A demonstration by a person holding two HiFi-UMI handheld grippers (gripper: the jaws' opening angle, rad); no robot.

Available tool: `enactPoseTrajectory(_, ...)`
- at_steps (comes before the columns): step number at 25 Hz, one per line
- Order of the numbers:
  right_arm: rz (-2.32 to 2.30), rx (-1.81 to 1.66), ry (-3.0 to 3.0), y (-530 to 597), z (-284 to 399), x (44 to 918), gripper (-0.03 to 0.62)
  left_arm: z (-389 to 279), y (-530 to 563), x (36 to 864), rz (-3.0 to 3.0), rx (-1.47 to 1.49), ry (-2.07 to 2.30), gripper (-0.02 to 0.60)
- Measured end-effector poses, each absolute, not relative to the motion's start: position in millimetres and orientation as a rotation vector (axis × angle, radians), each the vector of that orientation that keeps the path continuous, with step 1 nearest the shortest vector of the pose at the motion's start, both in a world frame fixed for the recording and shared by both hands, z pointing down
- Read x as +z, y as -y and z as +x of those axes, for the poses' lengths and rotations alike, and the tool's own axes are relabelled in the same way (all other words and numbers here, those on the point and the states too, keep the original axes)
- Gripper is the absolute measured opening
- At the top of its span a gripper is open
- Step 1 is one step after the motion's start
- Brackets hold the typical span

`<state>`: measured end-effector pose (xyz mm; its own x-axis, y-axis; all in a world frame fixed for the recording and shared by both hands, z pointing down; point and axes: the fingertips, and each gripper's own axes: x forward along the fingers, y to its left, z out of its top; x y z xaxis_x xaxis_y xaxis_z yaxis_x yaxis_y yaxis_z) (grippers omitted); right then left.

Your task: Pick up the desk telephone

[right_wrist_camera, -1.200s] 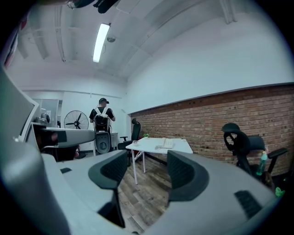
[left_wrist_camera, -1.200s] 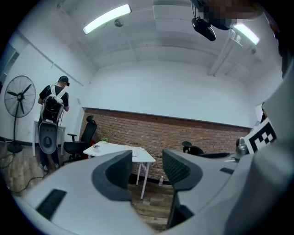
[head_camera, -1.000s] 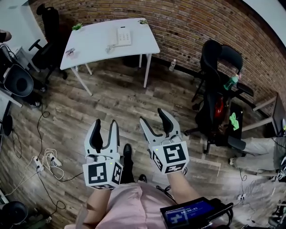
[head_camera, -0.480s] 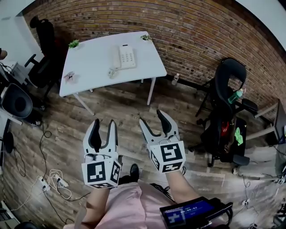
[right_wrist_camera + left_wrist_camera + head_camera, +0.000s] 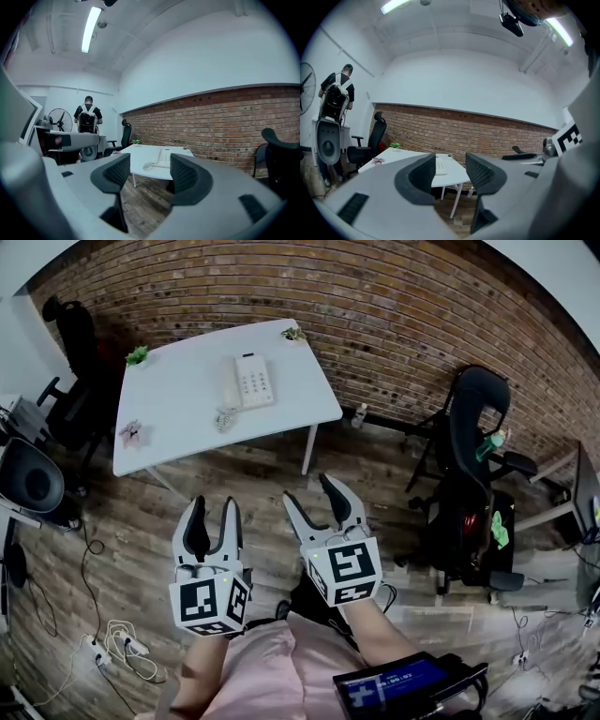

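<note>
A white desk telephone (image 5: 251, 381) with a coiled cord lies on the white table (image 5: 178, 423) by the brick wall, well ahead of both grippers. My left gripper (image 5: 213, 510) and right gripper (image 5: 311, 493) are held side by side over the wooden floor, pointing toward the table, both open with nothing between the jaws. In the left gripper view the telephone (image 5: 440, 167) shows far off between the jaws of the left gripper (image 5: 452, 173). The right gripper view has the telephone (image 5: 164, 158) on the table beyond the right gripper (image 5: 149, 176).
Two small plants (image 5: 137, 355) (image 5: 293, 333) stand at the table's far corners. A black office chair (image 5: 473, 427) is to the right, another chair (image 5: 70, 343) at the left. Cables (image 5: 117, 643) lie on the floor. A person with a backpack (image 5: 88, 117) stands far off.
The table and telephone have come nearer and now sit lower in the head view. Both grippers moved forward with me, with their jaw gaps unchanged.
</note>
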<state>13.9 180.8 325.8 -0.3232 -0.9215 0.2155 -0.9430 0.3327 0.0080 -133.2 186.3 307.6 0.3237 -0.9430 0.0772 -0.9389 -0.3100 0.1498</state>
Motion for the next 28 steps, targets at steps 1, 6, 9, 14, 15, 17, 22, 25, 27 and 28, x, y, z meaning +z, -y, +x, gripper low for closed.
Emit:
enactPoseTrajectory(1,1.709,0.177,2.412,-175,16,326,0.273,-131,-181,308,2.419,-0.033,1.736,0.206)
enactPoseTrajectory(6,1.705,0.205,2.413,-143,25,338,0.273,-120,-148,323,2.408,0.004,1.729,0.204)
enactPoseTrajectory(9,1.704,0.238,2.406,-114,35,345,0.272,-108,-122,329,2.413,0.041,1.72,0.204)
enactPoseTrajectory(14,1.68,0.29,2.403,-58,51,361,0.27,-93,-68,341,2.387,0.09,1.731,0.204)
enactPoseTrajectory(15,1.672,0.299,2.404,-45,54,364,0.27,-91,-56,343,2.378,0.101,1.735,0.204)
enactPoseTrajectory(17,1.659,0.314,2.408,-17,60,368,0.27,-85,-28,347,2.366,0.117,1.74,0.206)
enactPoseTrajectory(22,1.613,0.348,2.435,52,69,370,0.27,-72,38,346,2.345,0.14,1.759,0.206)
enactPoseTrajectory(25,1.593,0.333,2.452,90,73,365,0.27,-63,71,338,2.36,0.129,1.769,0.206)
enactPoseTrajectory(27,1.576,0.3,2.457,110,76,361,0.27,-58,90,334,2.358,0.124,1.78,0.207)
enactPoseTrajectory(28,1.568,0.288,2.461,120,77,358,0.27,-56,99,332,2.357,0.122,1.787,0.207)
